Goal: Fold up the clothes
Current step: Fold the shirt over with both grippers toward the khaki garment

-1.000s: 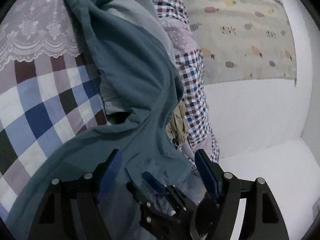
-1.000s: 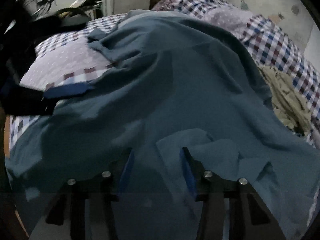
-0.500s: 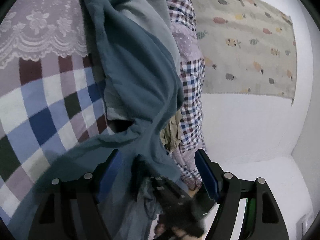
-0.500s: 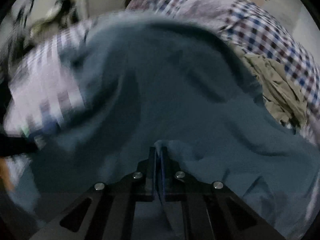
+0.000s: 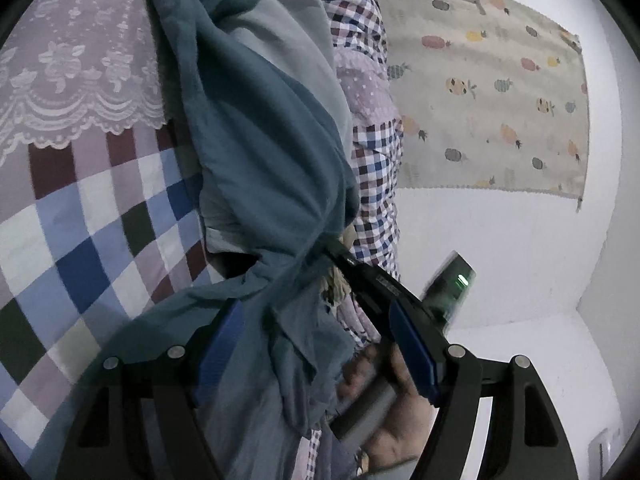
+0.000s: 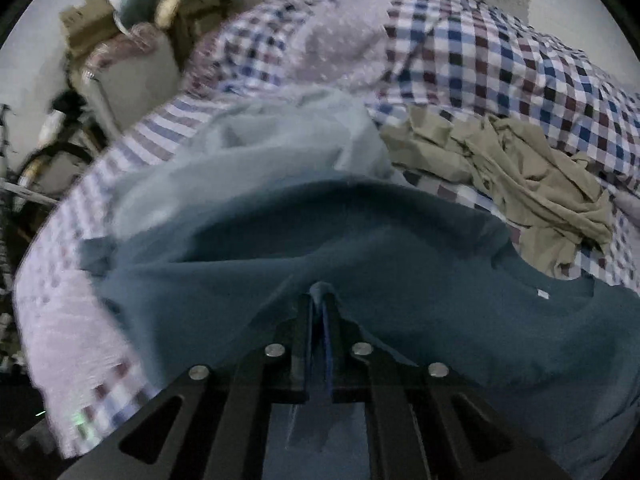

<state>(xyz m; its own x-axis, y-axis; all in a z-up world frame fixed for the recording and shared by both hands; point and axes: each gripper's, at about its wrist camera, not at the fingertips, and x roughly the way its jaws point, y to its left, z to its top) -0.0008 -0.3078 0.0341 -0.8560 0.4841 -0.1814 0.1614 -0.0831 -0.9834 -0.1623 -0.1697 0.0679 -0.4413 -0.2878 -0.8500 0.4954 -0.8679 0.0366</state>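
Observation:
A teal garment (image 5: pixel 272 168) lies in folds over the checked bedspread (image 5: pixel 72 240), with a paler grey-blue cloth (image 5: pixel 296 40) under it. My left gripper (image 5: pixel 316 344) stands open, its blue pads on either side of a hanging fold of the teal cloth. In the left wrist view the right gripper's black body and a hand (image 5: pixel 384 412) show, pulling a pinch of the cloth up. In the right wrist view my right gripper (image 6: pixel 319 300) is shut on a fold of the teal garment (image 6: pixel 360 248), lifted off the bed. The pale cloth (image 6: pixel 256 148) lies behind it.
A crumpled khaki garment (image 6: pixel 520 176) lies on the checked quilt (image 6: pixel 500 60) to the right. A lace-edged pillow (image 5: pixel 72 60) is at the left. A pineapple-print mat (image 5: pixel 492 92) hangs on the white wall. Boxes and clutter (image 6: pixel 92 28) stand beyond the bed.
My right gripper has shut on the teal garment and pulled it up and back, uncovering the pale cloth. The left gripper stayed open while the view tilted.

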